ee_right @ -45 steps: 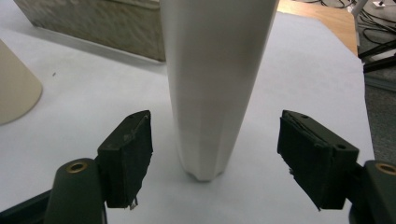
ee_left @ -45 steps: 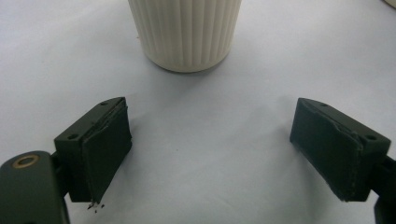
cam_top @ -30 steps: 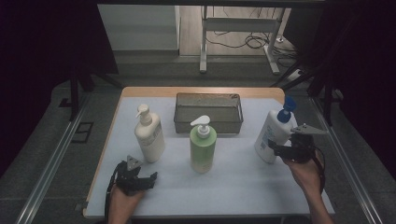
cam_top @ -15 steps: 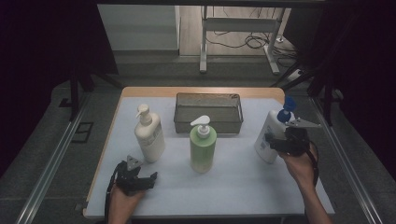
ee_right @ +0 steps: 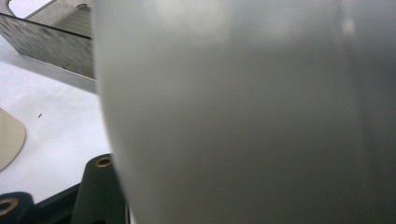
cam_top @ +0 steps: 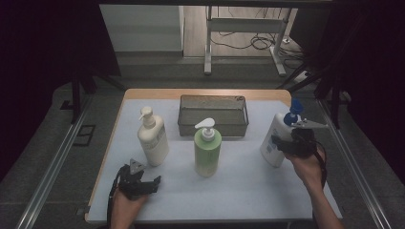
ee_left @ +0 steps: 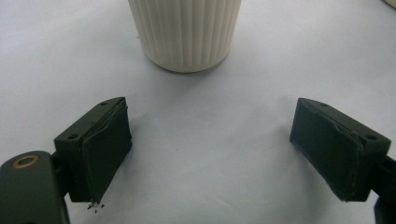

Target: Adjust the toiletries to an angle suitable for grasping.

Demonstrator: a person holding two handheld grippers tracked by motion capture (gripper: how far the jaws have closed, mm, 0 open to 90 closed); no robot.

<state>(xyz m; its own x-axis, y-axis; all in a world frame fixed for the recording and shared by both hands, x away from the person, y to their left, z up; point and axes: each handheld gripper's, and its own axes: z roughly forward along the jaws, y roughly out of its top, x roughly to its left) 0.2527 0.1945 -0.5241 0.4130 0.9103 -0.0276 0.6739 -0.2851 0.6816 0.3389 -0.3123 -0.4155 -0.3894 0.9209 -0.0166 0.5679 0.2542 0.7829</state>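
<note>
A white bottle with a blue pump [cam_top: 273,136] stands at the table's right. My right gripper [cam_top: 282,143] reaches it from the right, and its jaws have just been closing with the bottle between them. In the right gripper view the bottle's grey-white wall [ee_right: 243,112] looms very close and hides the pads, so contact is unclear. My left gripper [cam_top: 143,183] rests open near the front left, its jaws wide apart [ee_left: 212,154] over bare cloth. The ribbed base of a cream pump bottle [ee_left: 184,32] stands just ahead of it.
The cream bottle [cam_top: 153,140] stands at the left and a green pump bottle [cam_top: 207,150] in the middle. Behind them sits a wire mesh basket [cam_top: 212,125]. A pale cloth [cam_top: 239,191] covers the table, with dark floor and rails on both sides.
My right gripper has shifted slightly left onto the white bottle and its jaws have narrowed around it. The left gripper and the bottles have stayed put.
</note>
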